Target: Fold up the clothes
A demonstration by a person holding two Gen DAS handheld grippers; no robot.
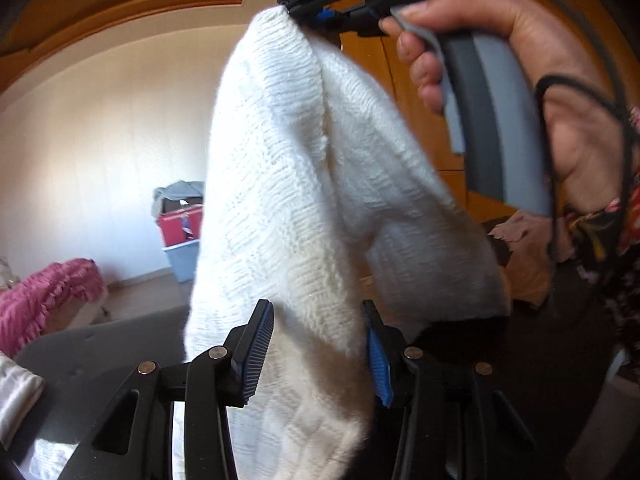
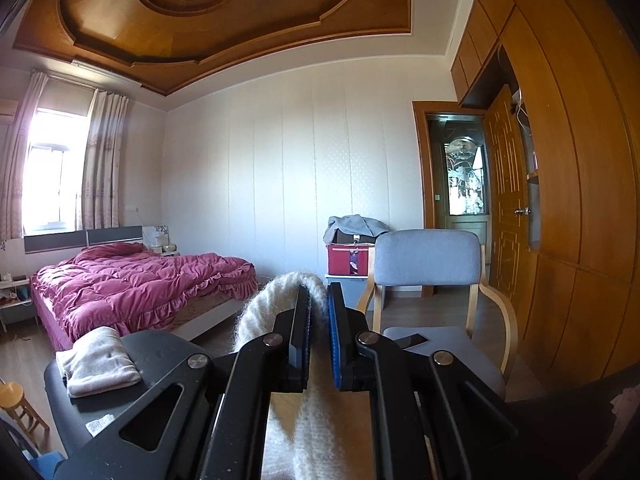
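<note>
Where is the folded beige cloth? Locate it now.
In the right wrist view, the folded beige cloth lies lower left on a dark grey surface, in front of the pink bed.

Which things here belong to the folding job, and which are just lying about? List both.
Job:
white knit garment, pinched in the right tool
left tool, open around the hanging knit
folded beige cloth on the dark surface

Lying about:
pink bed
grey chair
red box
wooden stool
</note>
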